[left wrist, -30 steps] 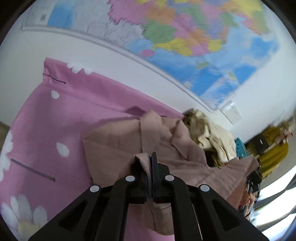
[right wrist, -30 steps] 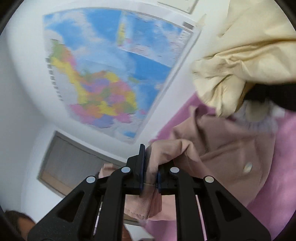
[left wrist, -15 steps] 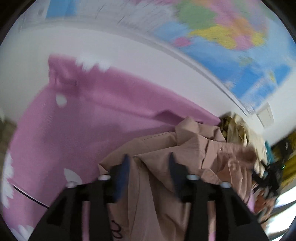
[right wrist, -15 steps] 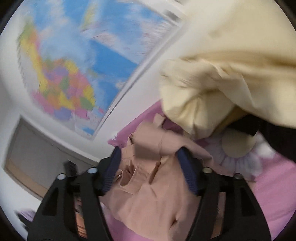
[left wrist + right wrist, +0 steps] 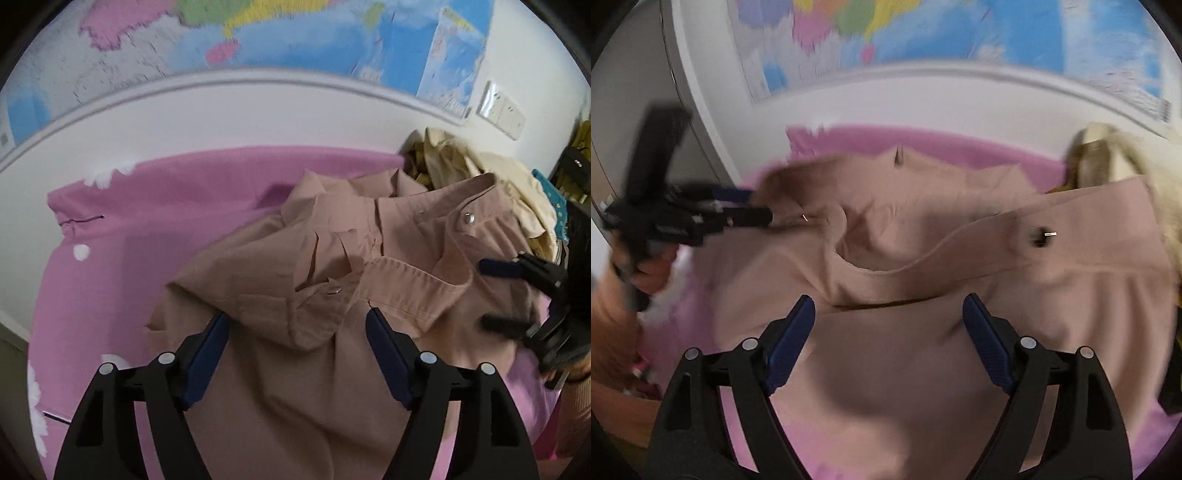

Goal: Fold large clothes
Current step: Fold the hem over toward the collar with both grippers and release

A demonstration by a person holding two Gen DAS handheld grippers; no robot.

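A dusty-pink snap-button shirt (image 5: 332, 266) lies crumpled on the pink flowered bedsheet (image 5: 147, 206); it also shows in the right wrist view (image 5: 923, 258). My left gripper (image 5: 297, 328) is open and empty, its jaws spread wide just above the near part of the shirt. My right gripper (image 5: 888, 317) is open and empty too, over the shirt's lower part. The right gripper also shows in the left wrist view (image 5: 498, 295) at the shirt's right side. The left gripper shows in the right wrist view (image 5: 753, 206) at the shirt's left edge.
A heap of cream and olive clothes (image 5: 480, 166) lies at the back right against the white wall, also seen in the right wrist view (image 5: 1126, 155). A world map (image 5: 295, 37) hangs above the bed. A wall socket (image 5: 502, 110) is at right.
Both grippers were shut on the pink shirt and held it up. They have opened and let it drop onto the bed, and both views have tilted down toward it.
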